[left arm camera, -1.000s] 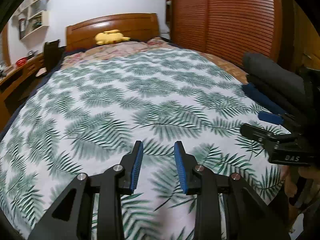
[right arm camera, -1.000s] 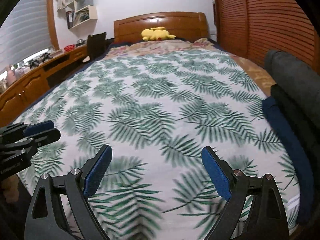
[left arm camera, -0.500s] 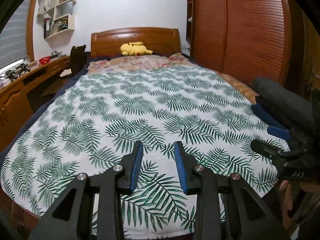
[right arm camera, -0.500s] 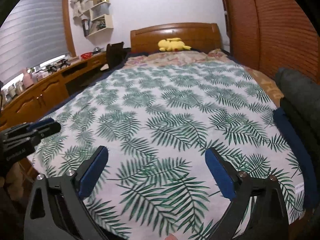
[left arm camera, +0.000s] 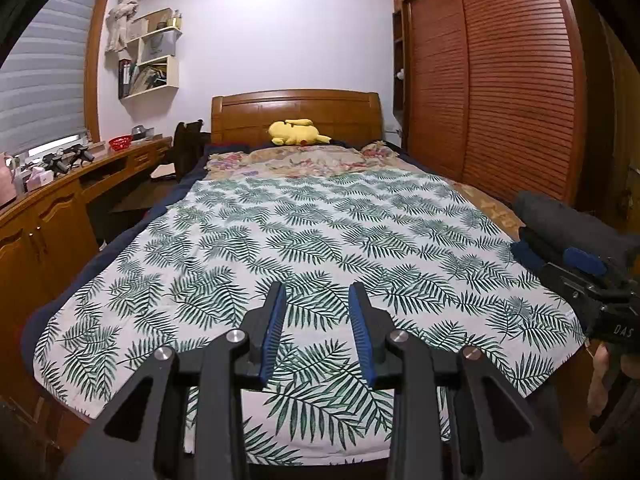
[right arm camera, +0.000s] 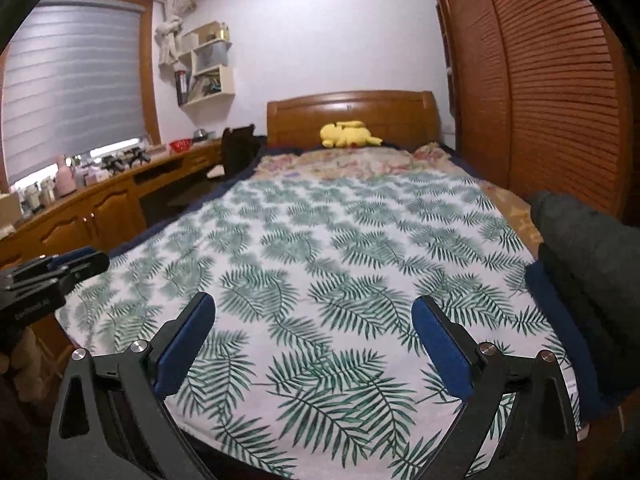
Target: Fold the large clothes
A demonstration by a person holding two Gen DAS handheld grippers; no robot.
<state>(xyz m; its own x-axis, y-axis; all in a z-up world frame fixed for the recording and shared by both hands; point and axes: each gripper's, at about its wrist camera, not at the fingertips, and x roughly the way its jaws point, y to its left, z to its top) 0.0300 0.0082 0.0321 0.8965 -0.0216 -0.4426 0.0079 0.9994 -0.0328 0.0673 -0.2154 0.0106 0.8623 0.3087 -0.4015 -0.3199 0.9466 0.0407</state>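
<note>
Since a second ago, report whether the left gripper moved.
Yes. The left gripper pulled back and up from the leaf-print sheet: the headboard now sits lower, with more room visible.

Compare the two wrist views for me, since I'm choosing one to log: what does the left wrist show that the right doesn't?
Left wrist only: the right gripper at its right edge, a person's fingers below it.
Right wrist only: the window blind almost whole, the left gripper at its left edge.
Both: the leaf-print sheet, yellow plush toy, dark folded clothes, louvred wardrobe.

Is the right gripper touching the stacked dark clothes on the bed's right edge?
Apart. In the right wrist view, the right gripper hangs open and leaf-print sheet shows between it and the dark clothes.
</note>
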